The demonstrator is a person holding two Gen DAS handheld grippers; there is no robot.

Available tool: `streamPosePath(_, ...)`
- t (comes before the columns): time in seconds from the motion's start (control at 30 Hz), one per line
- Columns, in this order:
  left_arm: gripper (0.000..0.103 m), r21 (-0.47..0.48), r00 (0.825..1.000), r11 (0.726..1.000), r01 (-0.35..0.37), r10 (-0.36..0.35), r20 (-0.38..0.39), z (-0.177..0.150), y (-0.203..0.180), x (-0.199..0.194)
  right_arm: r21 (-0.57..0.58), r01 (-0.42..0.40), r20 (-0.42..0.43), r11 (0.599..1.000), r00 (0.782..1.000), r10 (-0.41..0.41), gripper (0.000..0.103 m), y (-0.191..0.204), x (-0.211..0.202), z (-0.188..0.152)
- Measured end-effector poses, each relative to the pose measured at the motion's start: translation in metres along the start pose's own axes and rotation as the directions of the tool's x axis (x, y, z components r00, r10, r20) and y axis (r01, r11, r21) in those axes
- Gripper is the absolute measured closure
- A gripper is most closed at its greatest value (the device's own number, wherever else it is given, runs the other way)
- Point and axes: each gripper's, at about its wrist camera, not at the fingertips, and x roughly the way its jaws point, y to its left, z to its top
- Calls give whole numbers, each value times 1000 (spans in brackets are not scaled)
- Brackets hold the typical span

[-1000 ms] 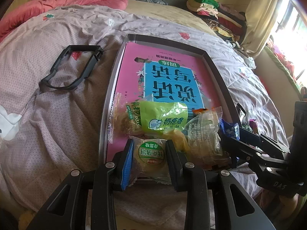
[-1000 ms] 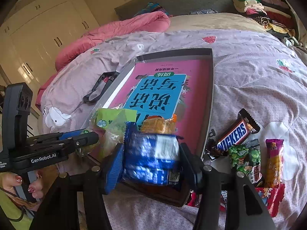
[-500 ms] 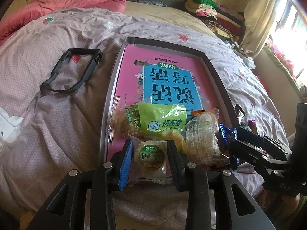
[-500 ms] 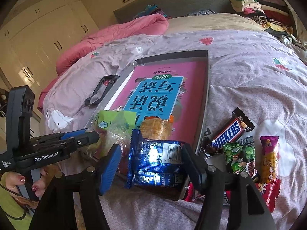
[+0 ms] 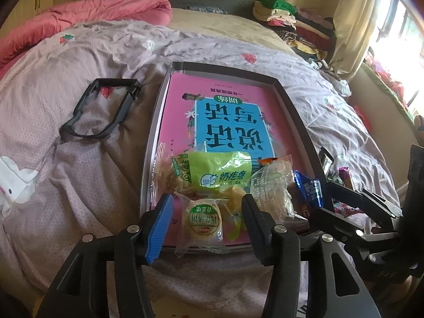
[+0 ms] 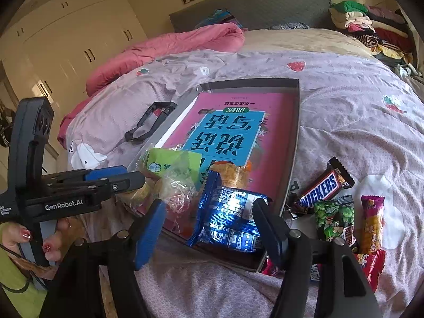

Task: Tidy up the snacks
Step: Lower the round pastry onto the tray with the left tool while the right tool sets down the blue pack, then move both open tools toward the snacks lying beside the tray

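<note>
Round cake packet (image 5: 203, 218) label-up in tray (image 5: 296, 111), blue packet (image 6: 230, 217) lying crosswise

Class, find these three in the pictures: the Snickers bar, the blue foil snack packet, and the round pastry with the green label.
Snickers bar (image 6: 322, 188), right wrist view, on the white lettering.
Blue foil snack packet (image 6: 230, 217), right wrist view, packet's middle.
Round pastry (image 5: 202, 218), left wrist view, on its green label.

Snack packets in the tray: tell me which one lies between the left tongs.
The round pastry with the green label, in a clear wrapper at the tray's near edge. The left tongs have just been opening and stand clear of it; the other packets lie beyond or right.
</note>
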Motion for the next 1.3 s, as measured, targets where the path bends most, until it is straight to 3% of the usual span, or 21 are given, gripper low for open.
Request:
streamPosePath(0.1,37,7,1000,1000,2,-2,4,0,-3,-3,-2,2,4,1000,1000,-2,34,0,-1,0)
streamPosePath(0.5,26,18,998,1000,-26,25,61,3,-11,-20,-19,20,56,1000,998,-19,27,2,-14,4)
streamPosePath(1.3,24,18,992,1000,13,-15,127,10,-41,-64,-6,74,153,997,986,-72,24,-18,-63,6)
